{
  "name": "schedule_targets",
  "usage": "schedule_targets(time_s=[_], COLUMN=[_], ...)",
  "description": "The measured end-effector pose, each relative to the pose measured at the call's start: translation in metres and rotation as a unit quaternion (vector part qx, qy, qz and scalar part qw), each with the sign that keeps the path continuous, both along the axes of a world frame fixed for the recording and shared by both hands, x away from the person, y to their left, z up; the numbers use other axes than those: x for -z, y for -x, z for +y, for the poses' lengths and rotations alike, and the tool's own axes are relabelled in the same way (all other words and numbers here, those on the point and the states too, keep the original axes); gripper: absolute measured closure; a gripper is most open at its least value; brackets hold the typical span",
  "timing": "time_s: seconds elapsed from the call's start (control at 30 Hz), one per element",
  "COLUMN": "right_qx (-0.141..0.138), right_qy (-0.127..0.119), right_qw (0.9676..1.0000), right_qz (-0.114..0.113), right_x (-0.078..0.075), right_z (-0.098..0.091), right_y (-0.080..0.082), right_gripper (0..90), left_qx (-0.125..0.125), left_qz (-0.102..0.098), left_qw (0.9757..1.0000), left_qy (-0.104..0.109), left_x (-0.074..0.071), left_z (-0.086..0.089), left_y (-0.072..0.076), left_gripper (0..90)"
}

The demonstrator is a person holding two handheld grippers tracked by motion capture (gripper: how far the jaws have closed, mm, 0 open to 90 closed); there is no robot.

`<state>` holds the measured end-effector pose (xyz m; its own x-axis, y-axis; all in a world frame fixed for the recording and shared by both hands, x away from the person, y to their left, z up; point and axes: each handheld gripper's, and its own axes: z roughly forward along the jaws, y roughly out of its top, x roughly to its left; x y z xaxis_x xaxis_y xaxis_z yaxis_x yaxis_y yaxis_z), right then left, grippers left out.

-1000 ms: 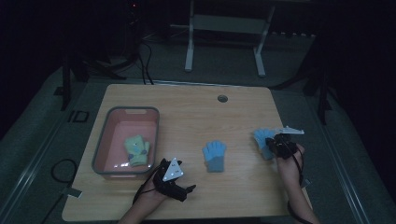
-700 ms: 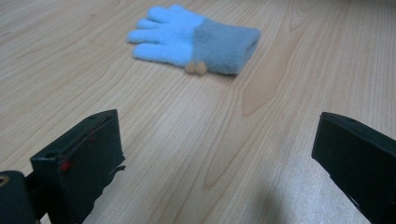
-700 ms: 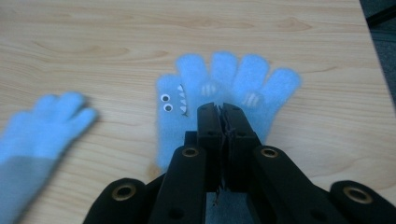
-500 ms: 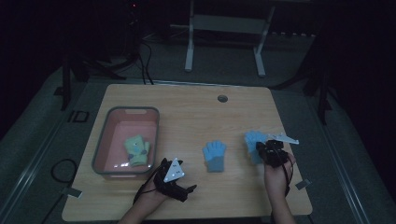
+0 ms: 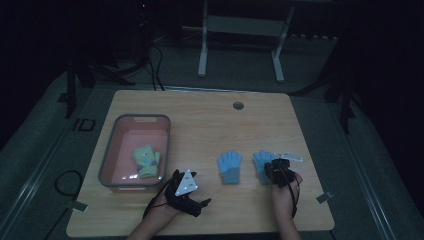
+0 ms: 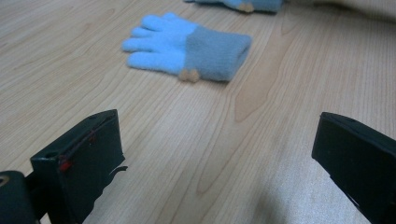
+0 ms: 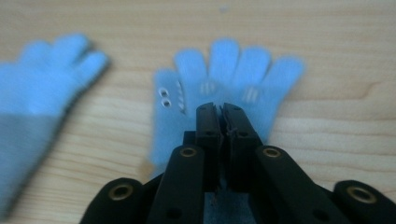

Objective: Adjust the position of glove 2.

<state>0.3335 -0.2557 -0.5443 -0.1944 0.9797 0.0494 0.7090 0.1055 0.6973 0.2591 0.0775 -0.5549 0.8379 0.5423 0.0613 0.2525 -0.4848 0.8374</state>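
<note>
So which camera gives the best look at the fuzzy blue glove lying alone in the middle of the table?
The left gripper view: the fuzzy light-blue glove with the grey-blue cuff lies sharp and whole there, tan tag included. The high view shows it small and dim, left of the second glove. The right gripper view catches it blurred and partly cut off at the left edge.

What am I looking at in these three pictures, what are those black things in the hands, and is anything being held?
A person sits at a wooden table with a handheld two-jaw gripper in each hand. One picture looks down from above; the other two come from cameras riding on the grippers. The left gripper rests with its jaws wide open and nothing between them. The right gripper has its jaws shut on a blue glove. A second blue glove lies flat beside it. A pink bin on the left holds a green glove.
</note>
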Motion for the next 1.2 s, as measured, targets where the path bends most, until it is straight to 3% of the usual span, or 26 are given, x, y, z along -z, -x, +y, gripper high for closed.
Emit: schedule_targets(time_s=[0.33,0.47,0.6,0.7,0.8,0.9,0.93,1.0,1.07,1.2], right_qx=[-0.019,-0.046,-0.075,-0.109,-0.140,-0.169,-0.183,-0.196,-0.220,-0.240], right_qy=[-0.007,-0.005,0.003,0.020,0.015,-0.012,-0.022,-0.008,-0.001,0.013], right_qw=[0.9998,0.9989,0.9971,0.9936,0.9898,0.9854,0.9826,0.9803,0.9752,0.9704], right_qz=[0.007,0.006,-0.010,-0.020,-0.022,-0.018,-0.019,-0.024,-0.029,-0.025], right_x=[0.002,-0.010,-0.025,-0.036,-0.043,-0.047,-0.047,-0.047,-0.043,-0.029], right_z=[-0.001,-0.004,-0.007,-0.012,-0.021,-0.034,-0.038,-0.043,-0.046,-0.048], right_y=[-0.001,0.000,-0.001,-0.004,-0.010,-0.017,-0.019,-0.020,-0.020,-0.020], right_gripper=[73.5,70.2,66.6,65.1,64.2,64.6,65.6,66.4,66.4,66.4], left_qx=[0.000,0.001,0.003,0.004,0.004,0.003,0.003,0.002,0.003,0.003], left_qz=[0.002,0.003,0.003,0.003,0.003,0.004,0.006,0.008,0.013,0.012], left_qw=[1.0000,1.0000,1.0000,1.0000,1.0000,1.0000,1.0000,0.9999,0.9998,0.9999], left_qy=[-0.001,0.001,0.000,0.001,0.003,0.004,0.003,0.007,0.014,0.010], left_x=[0.001,0.001,0.001,0.001,0.001,0.001,0.001,0.001,0.001,0.001], left_z=[0.000,0.000,-0.001,-0.001,-0.001,0.000,0.000,0.001,0.002,0.003], left_y=[0.001,0.001,0.001,0.001,0.001,0.000,0.000,0.000,-0.001,0.000], left_gripper=[2.1,2.1,2.1,2.1,2.1,2.1,2.1,2.1,2.1,2.1])
